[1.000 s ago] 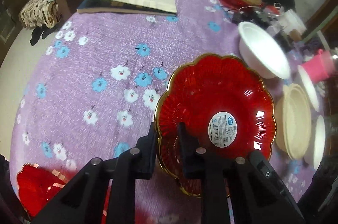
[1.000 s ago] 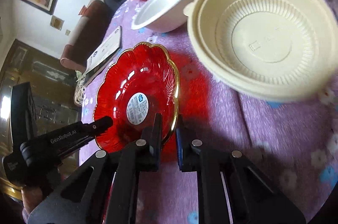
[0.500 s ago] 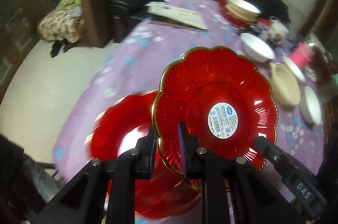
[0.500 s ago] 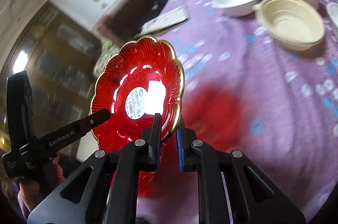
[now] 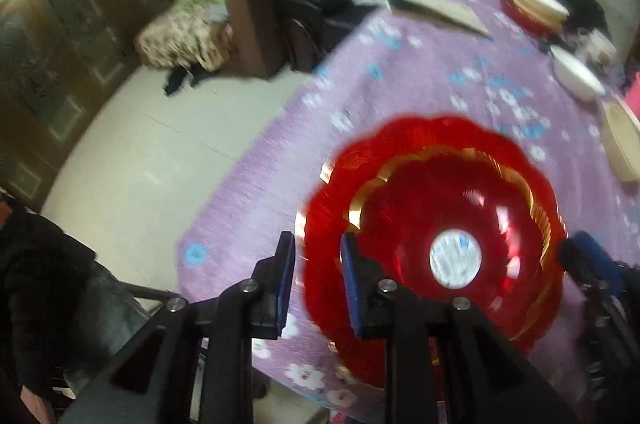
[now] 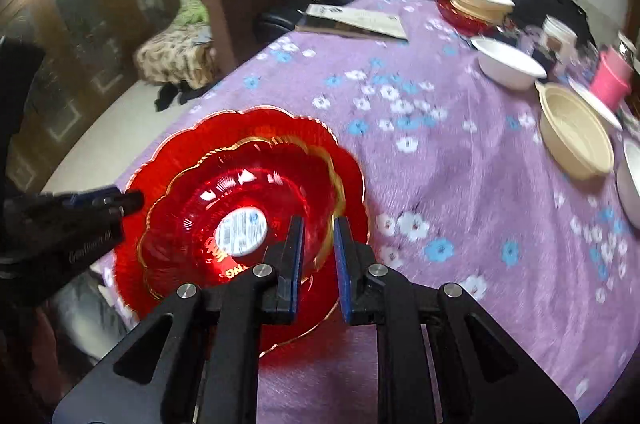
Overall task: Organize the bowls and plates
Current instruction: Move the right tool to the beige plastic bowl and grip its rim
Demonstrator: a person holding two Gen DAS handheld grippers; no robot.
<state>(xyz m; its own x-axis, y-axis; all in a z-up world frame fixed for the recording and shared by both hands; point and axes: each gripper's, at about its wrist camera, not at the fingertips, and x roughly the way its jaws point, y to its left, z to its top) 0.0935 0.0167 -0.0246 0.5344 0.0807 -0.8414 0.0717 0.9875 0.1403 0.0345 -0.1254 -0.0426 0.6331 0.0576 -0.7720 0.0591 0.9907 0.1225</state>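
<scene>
Both the left gripper [image 5: 316,284] and right gripper [image 6: 318,264] have just parted, leaving the small red plate [image 6: 240,207] nested in the larger one [image 6: 160,159], holding nothing.

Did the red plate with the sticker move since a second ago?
Yes. The stickered red plate went away from the beige bowl toward the table's near-left edge, and now sits nested on a bigger red plate.
</scene>
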